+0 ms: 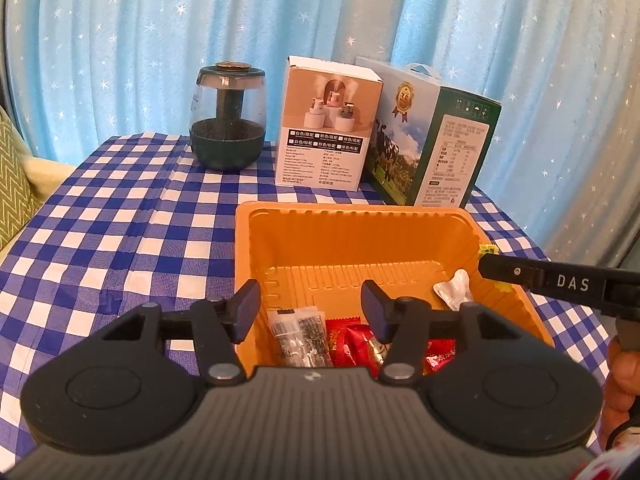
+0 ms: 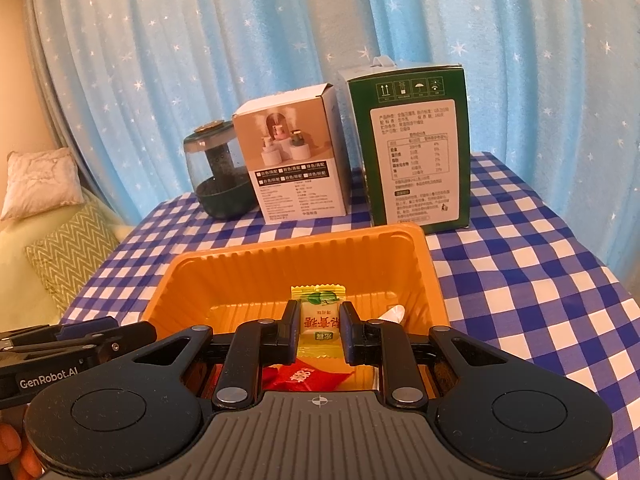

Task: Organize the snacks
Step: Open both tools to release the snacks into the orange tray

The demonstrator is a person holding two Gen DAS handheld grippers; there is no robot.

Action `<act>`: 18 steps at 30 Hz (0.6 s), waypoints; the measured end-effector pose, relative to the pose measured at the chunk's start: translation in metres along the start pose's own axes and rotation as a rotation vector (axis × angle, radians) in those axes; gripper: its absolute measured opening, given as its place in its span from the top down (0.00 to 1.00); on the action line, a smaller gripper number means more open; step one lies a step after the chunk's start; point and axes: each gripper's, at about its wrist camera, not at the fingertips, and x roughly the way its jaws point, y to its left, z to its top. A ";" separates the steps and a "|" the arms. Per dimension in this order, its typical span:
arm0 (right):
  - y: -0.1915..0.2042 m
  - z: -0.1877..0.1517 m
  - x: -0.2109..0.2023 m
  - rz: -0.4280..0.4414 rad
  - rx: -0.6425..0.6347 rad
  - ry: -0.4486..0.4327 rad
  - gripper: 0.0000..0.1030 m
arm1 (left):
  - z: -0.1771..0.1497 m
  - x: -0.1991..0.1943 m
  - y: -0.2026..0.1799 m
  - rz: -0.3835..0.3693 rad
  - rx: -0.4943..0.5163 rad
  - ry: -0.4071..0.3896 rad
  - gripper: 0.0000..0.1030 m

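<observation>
An orange plastic tray [image 1: 352,240] [image 2: 280,264] sits on the blue checked tablecloth. It holds red snack packets [image 1: 352,342] [image 2: 308,378], a silver-black packet [image 1: 300,336] and a small white wrapped candy [image 1: 454,290] [image 2: 394,314]. My left gripper [image 1: 310,306] is open and empty above the tray's near left edge. My right gripper [image 2: 320,330] is shut on a yellow candy packet [image 2: 318,320] with a green leaf print, held over the tray. In the left wrist view the right gripper [image 1: 486,260] shows at the tray's right rim with the packet's yellow edge [image 1: 488,249] sticking out.
Behind the tray stand a dark glass jar [image 1: 228,116] [image 2: 218,172], a white humidifier box [image 1: 328,124] [image 2: 296,156] and a green-blue carton [image 1: 432,136] [image 2: 416,144]. A blue starred curtain hangs behind. Cushions [image 2: 60,248] lie at the left, off the table.
</observation>
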 end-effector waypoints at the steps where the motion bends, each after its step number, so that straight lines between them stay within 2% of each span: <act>1: 0.000 0.000 0.000 -0.001 0.002 0.000 0.79 | 0.000 0.000 0.000 0.001 0.001 0.000 0.50; 4: -0.002 0.000 0.000 -0.005 0.011 -0.004 0.79 | 0.000 0.000 0.001 0.003 -0.001 -0.001 0.48; 8: -0.006 0.000 0.000 -0.001 0.030 -0.014 0.79 | 0.000 0.000 0.001 0.005 -0.001 0.000 0.38; 10: -0.011 0.000 0.001 0.001 0.058 -0.017 0.68 | 0.000 0.000 0.001 0.005 0.001 0.000 0.36; 11: -0.014 0.000 0.001 0.003 0.075 -0.022 0.48 | 0.000 -0.001 0.001 0.007 0.003 0.001 0.35; 12: -0.018 0.000 -0.001 0.001 0.095 -0.034 0.38 | 0.000 -0.001 0.001 0.007 0.004 0.000 0.35; 18: -0.026 0.005 -0.009 -0.019 0.146 -0.069 0.38 | -0.001 0.000 -0.001 0.007 0.011 0.001 0.34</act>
